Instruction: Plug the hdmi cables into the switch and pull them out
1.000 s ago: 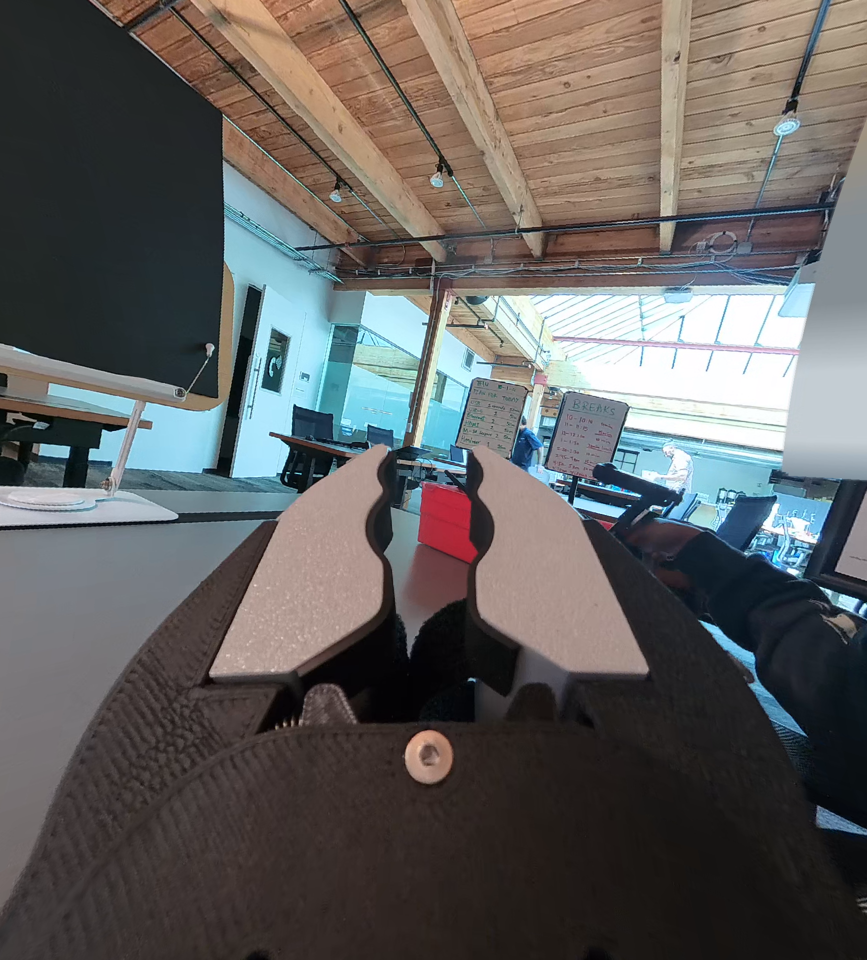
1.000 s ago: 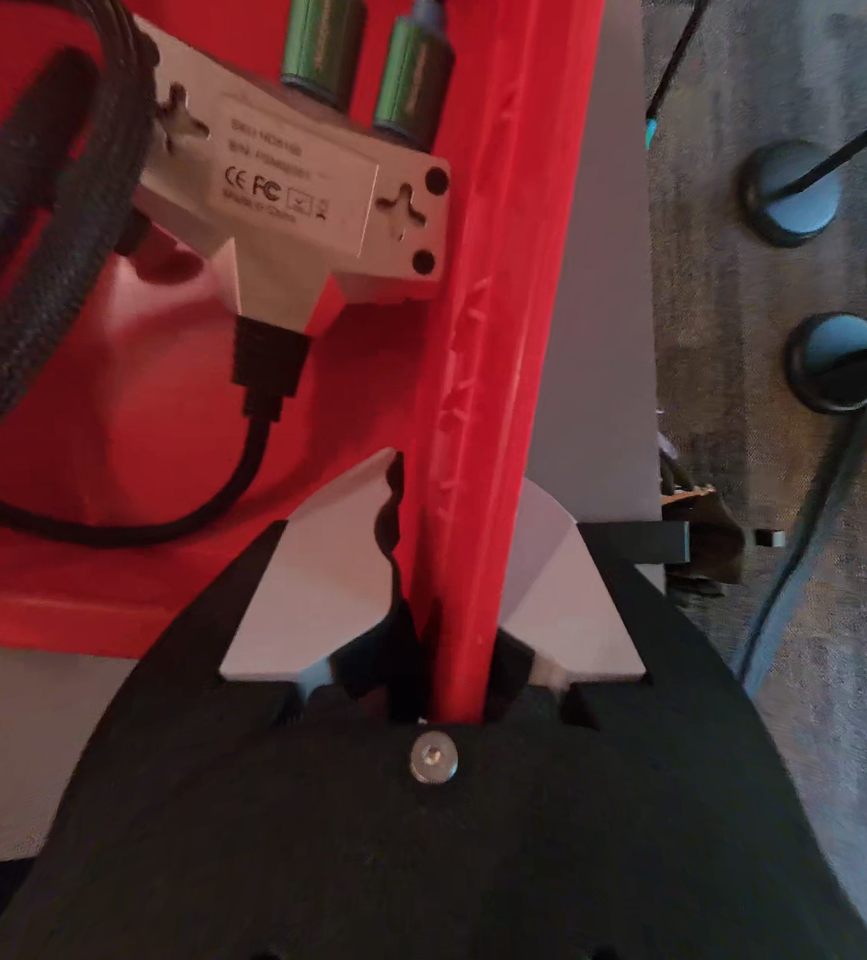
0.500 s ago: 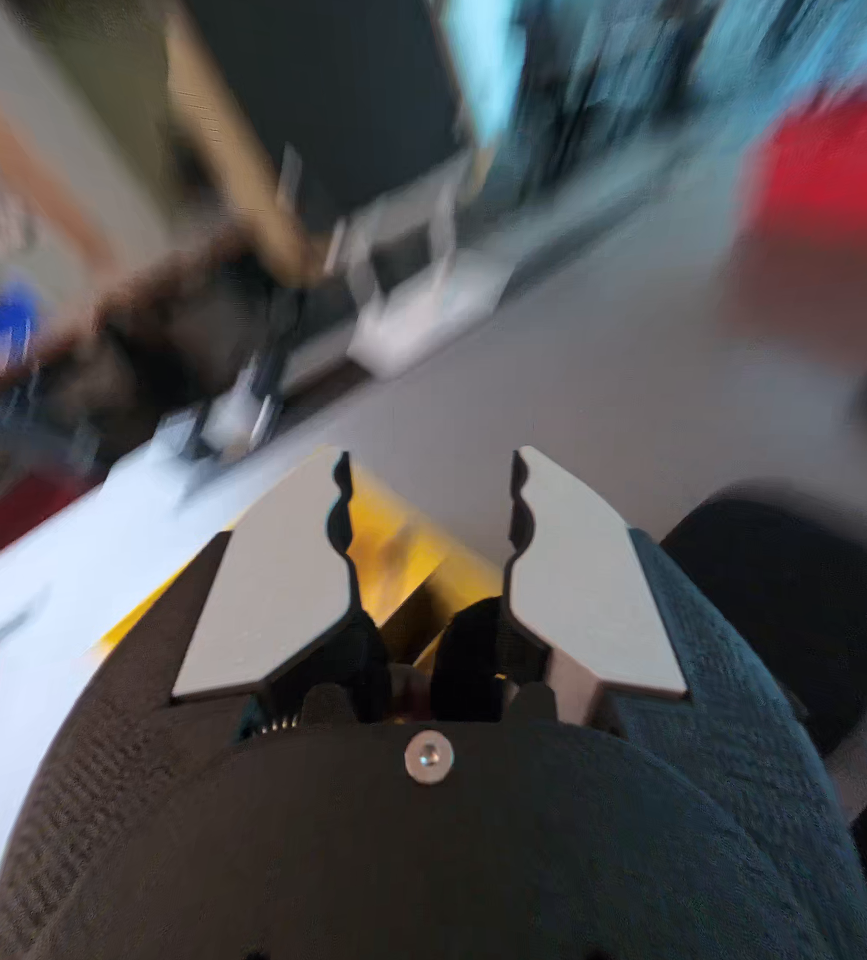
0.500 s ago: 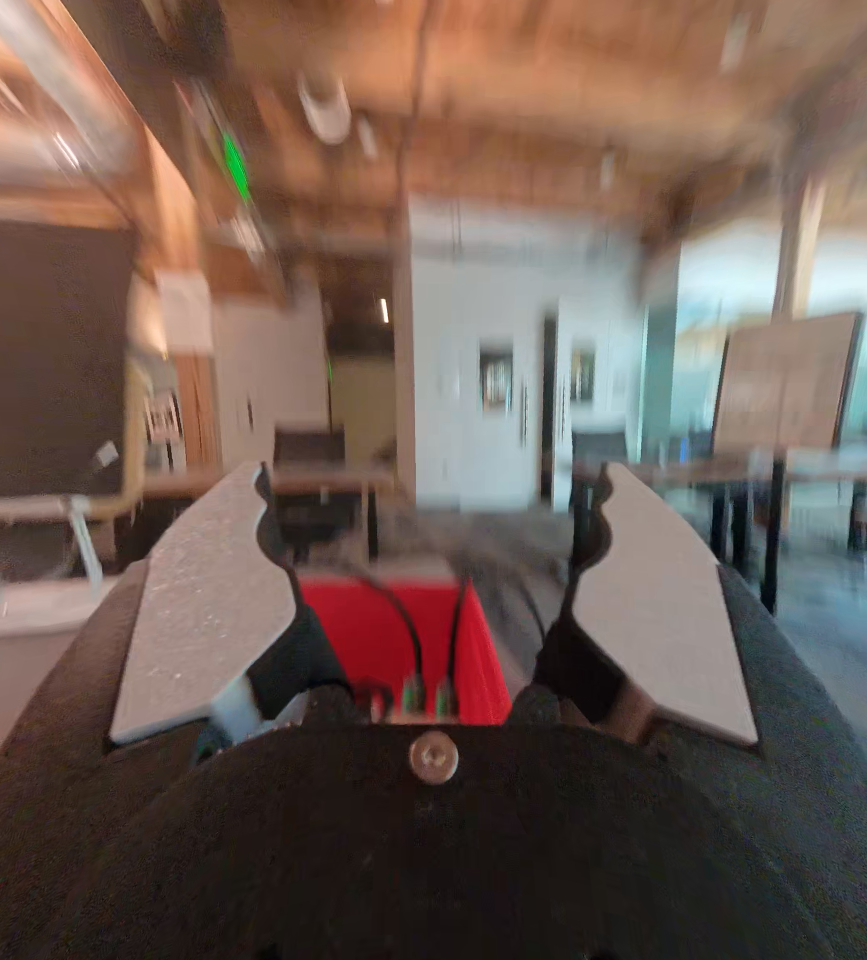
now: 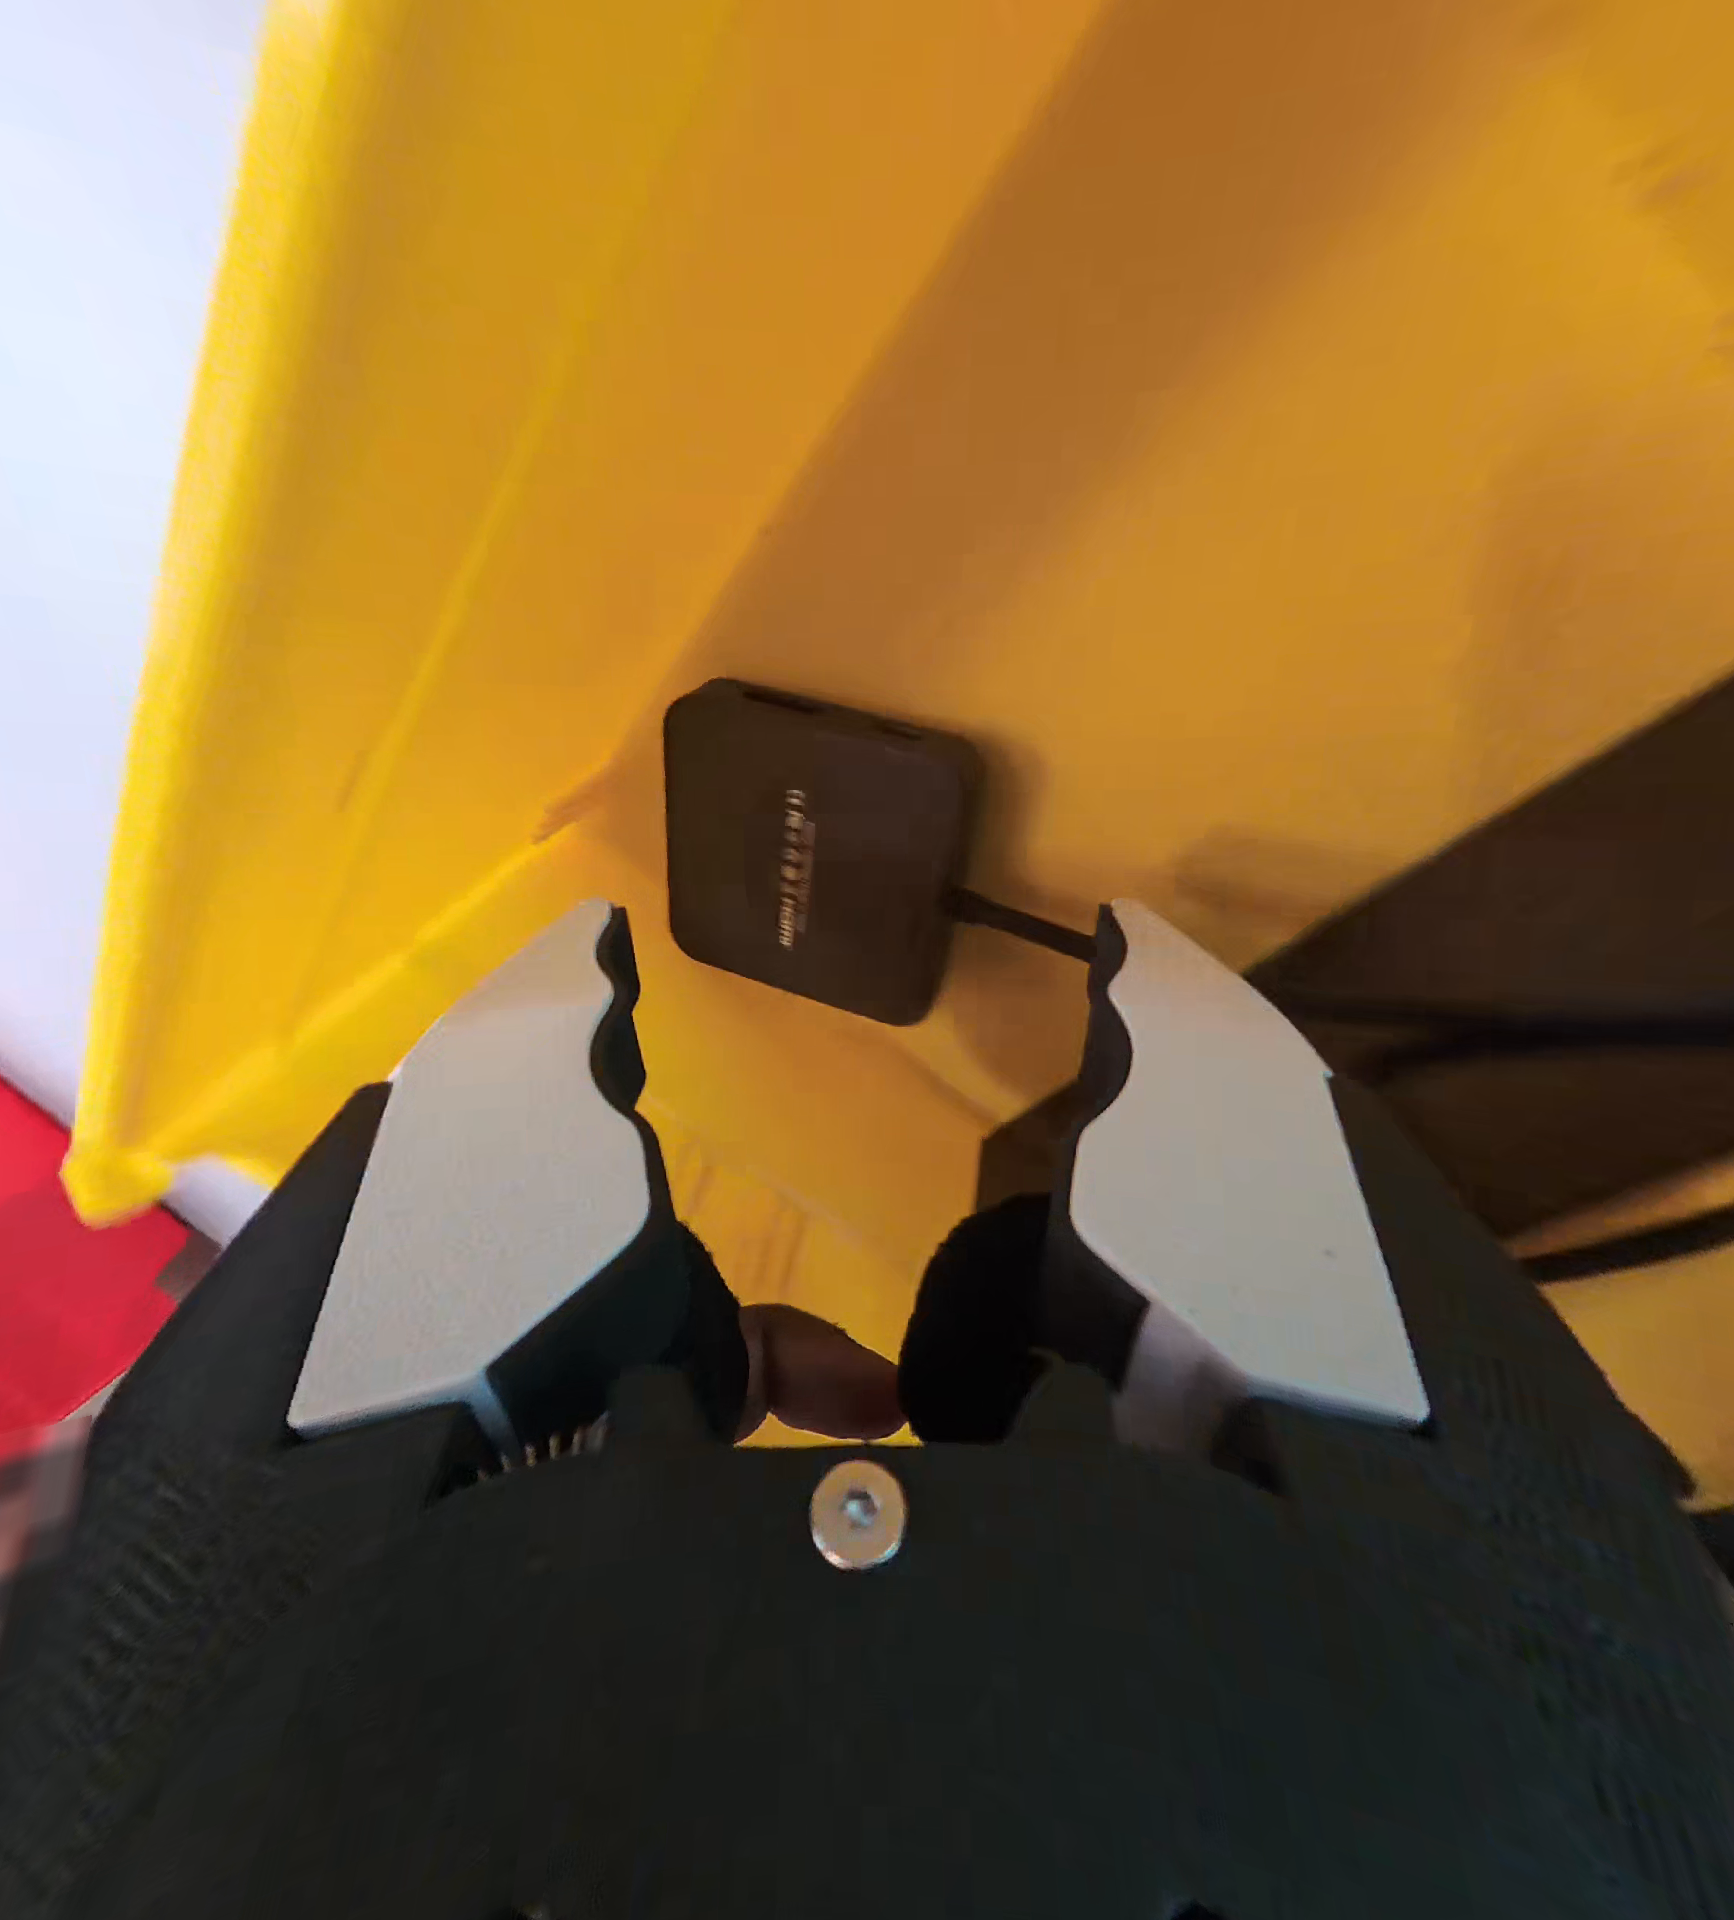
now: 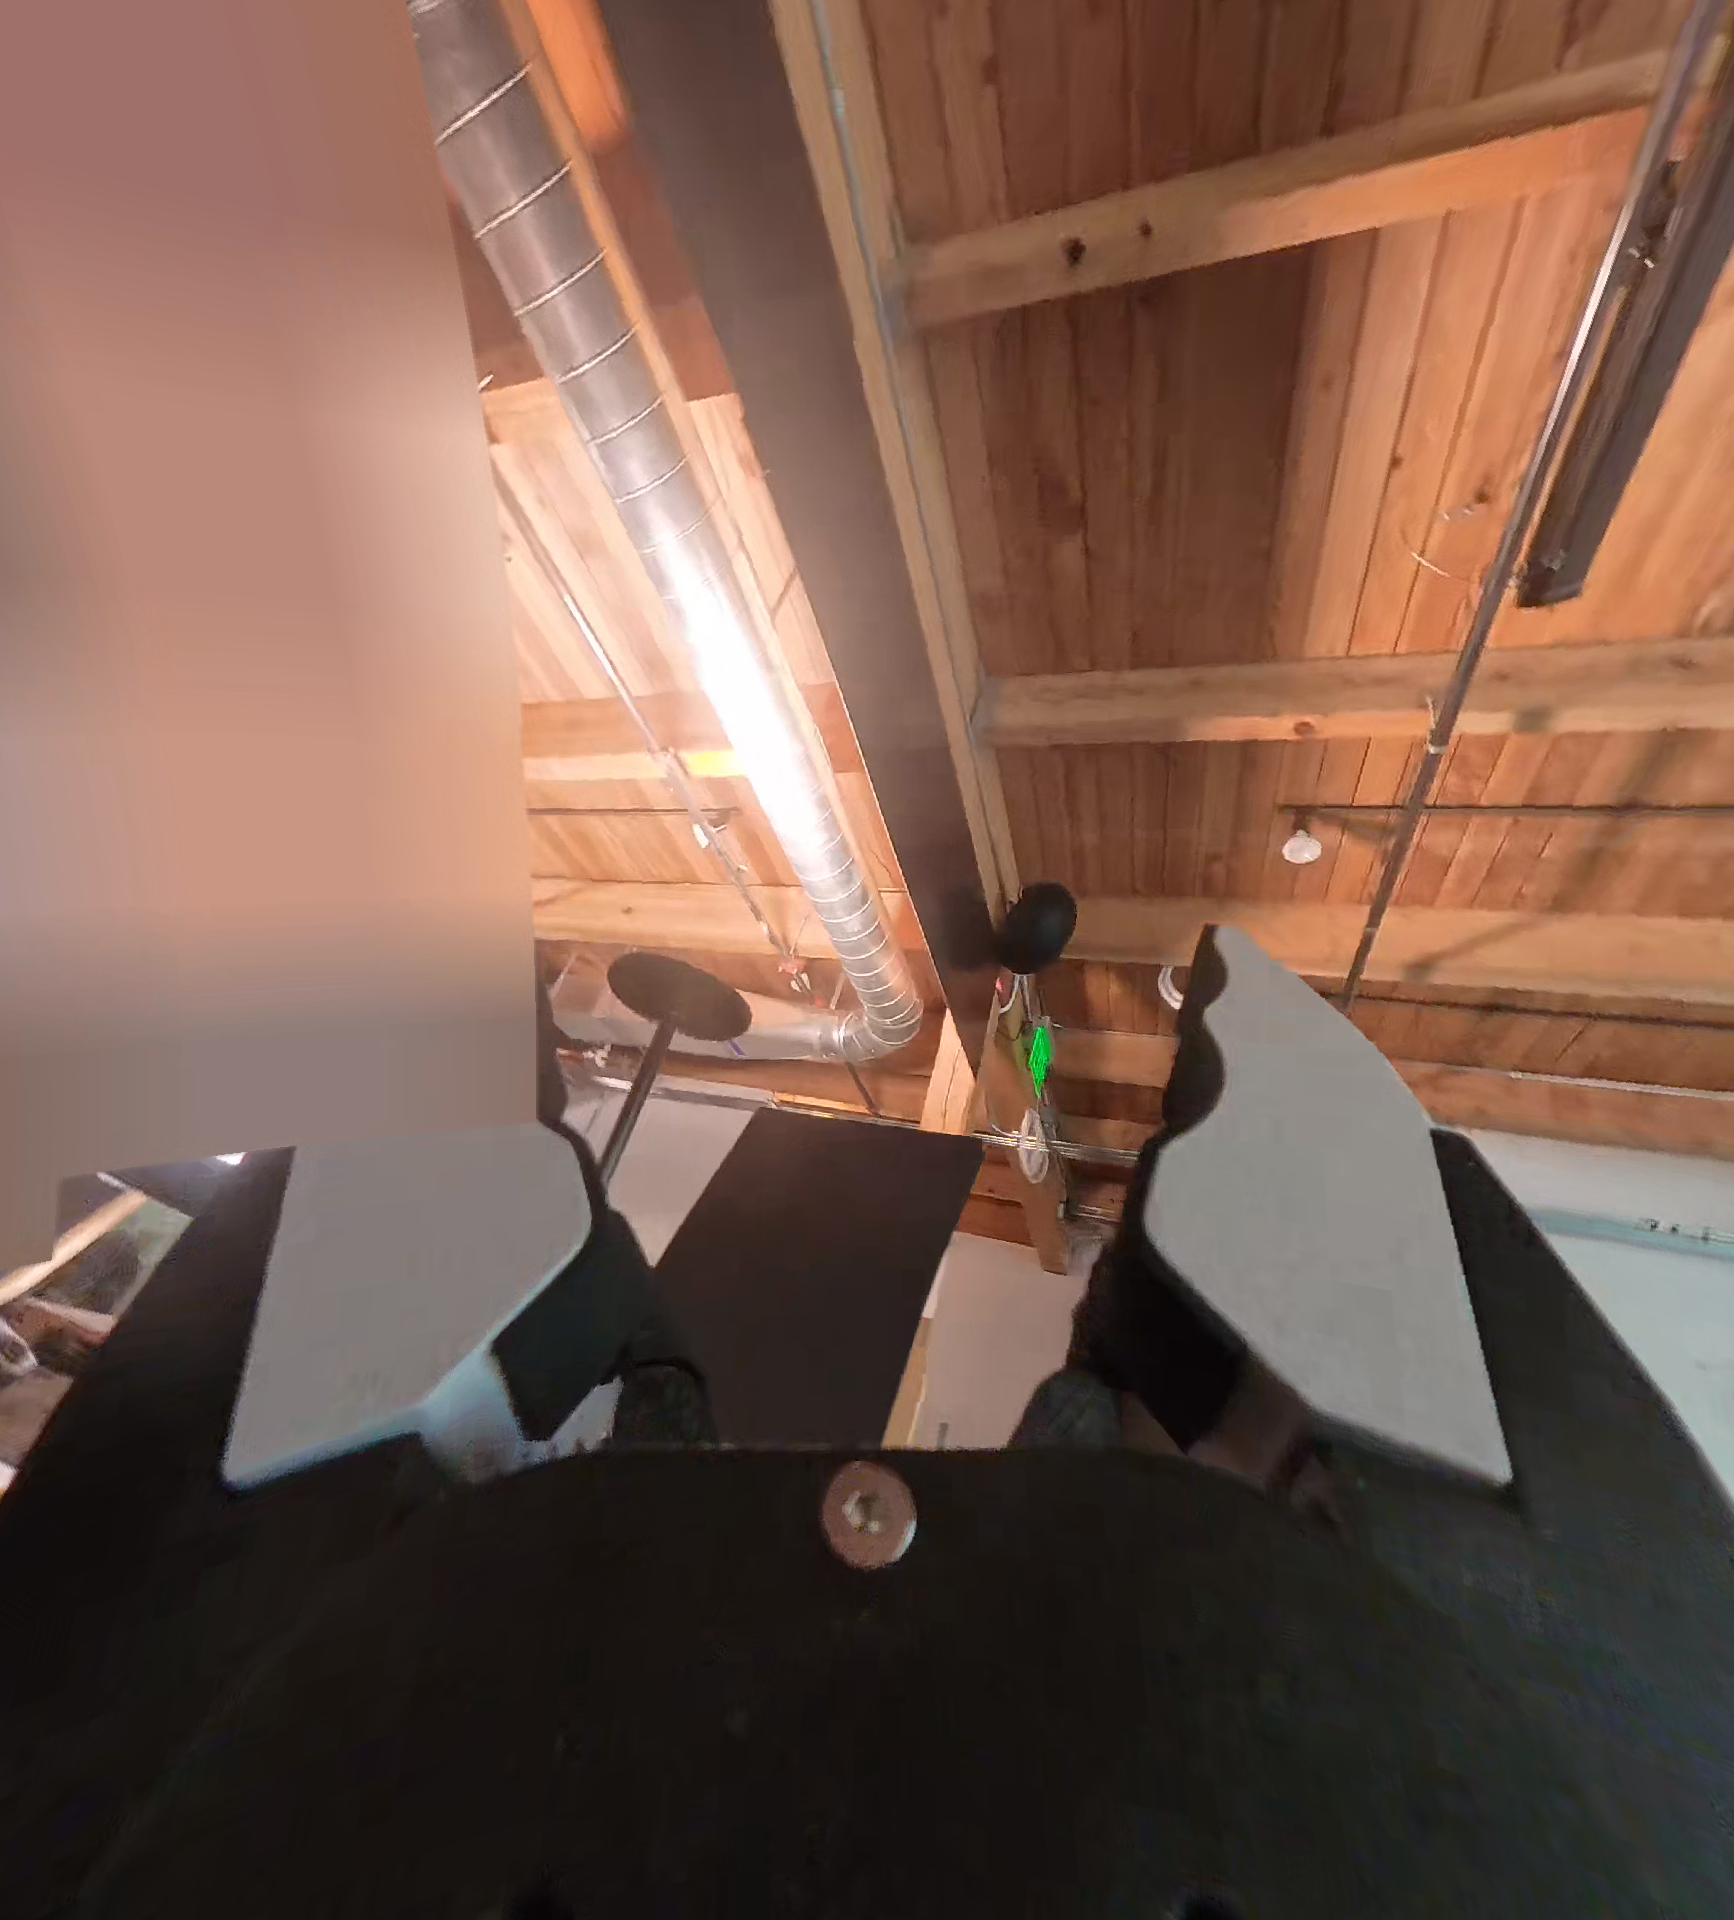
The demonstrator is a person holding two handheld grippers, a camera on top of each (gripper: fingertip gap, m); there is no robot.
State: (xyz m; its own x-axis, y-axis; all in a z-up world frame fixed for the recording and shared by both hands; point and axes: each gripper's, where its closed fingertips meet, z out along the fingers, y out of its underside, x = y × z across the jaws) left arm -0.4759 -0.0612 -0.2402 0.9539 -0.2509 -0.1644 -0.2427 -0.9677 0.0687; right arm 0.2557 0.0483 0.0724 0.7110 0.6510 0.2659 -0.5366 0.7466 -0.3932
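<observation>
Left wrist view: left gripper (image 5: 861, 935) is spread and empty above the black HDMI switch (image 5: 813, 850), which lies in a yellow bin (image 5: 1050, 436) with its cable (image 5: 1024, 918) attached. Straddle the switch's side edges squarely, keeping the ports unobstructed. Light lettering marks its top. Right gripper (image 6: 884, 1049) is spread, empty, facing the wooden ceiling (image 6: 1258, 468).

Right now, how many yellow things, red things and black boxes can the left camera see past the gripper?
Yellow: 1, the bin
Red: 1, a patch at the lower left; too blurred to name
Black boxes: 1, the switch in the bin, with a thin cable at its side
Total: 3
</observation>
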